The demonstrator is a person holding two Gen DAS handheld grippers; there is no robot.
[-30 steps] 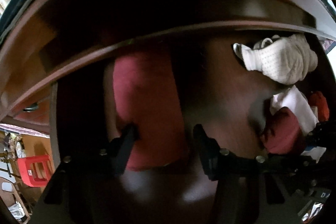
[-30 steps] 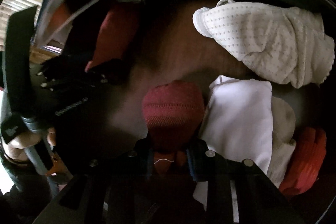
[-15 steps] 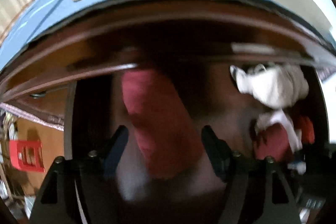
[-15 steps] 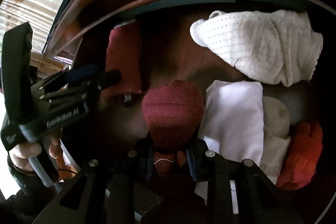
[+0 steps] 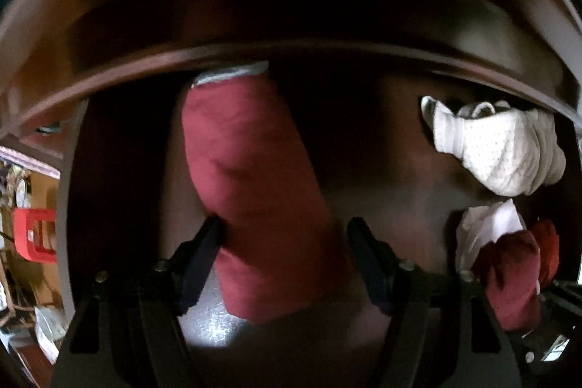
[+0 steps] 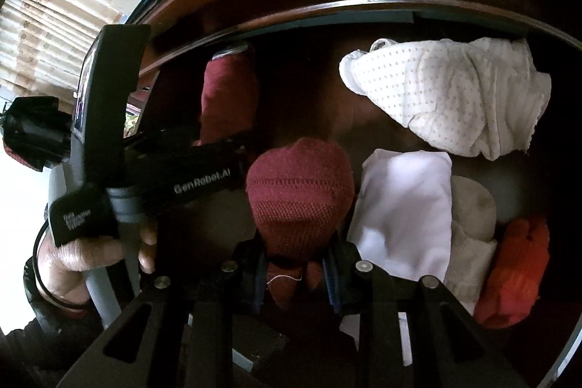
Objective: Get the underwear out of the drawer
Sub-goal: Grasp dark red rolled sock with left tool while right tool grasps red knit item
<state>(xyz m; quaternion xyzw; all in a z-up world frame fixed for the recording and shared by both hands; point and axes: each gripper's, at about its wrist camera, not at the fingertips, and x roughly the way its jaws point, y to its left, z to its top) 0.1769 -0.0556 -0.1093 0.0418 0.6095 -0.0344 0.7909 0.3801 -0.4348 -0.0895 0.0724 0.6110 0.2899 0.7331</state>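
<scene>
A dark wooden drawer [image 6: 363, 10] stands open beneath its cabinet front; daylight and slatted blinds show past it at far left.

Contents: a rolled maroon garment [image 5: 254, 191] lies at the left of the drawer, its far end tucked under the upper lip. A white dotted garment [image 6: 447, 97] sits far right. Nearer are a folded white cloth [image 6: 403, 213], a beige piece [image 6: 473, 206] and an orange-red item [image 6: 516, 260]. Which pieces count as underwear is a judgement; the dotted white one looks the likeliest.

Left hand-held gripper [image 5: 283, 239]: jaws straddle the maroon roll and have just been closing. The left finger touches the cloth; the right finger stands clear of it. No grip is made yet.

Right hand-held gripper [image 6: 296, 273]: closed tight on the gathered base of a maroon knitted item [image 6: 302, 191], which bulges out beyond the fingers.

Risks, as I judge them:
- A pinch on one layer only would let the roll unfurl and trail when lifted.
- The roll's far end may drag against the drawer lip, since it lies beneath it.
- The two tools work close together, the person's hand [image 6: 91, 257] and left tool just beside the knitted item; a careless lift could knock one against the other.
- The knit is gripped at its base alone and may slip free.
</scene>
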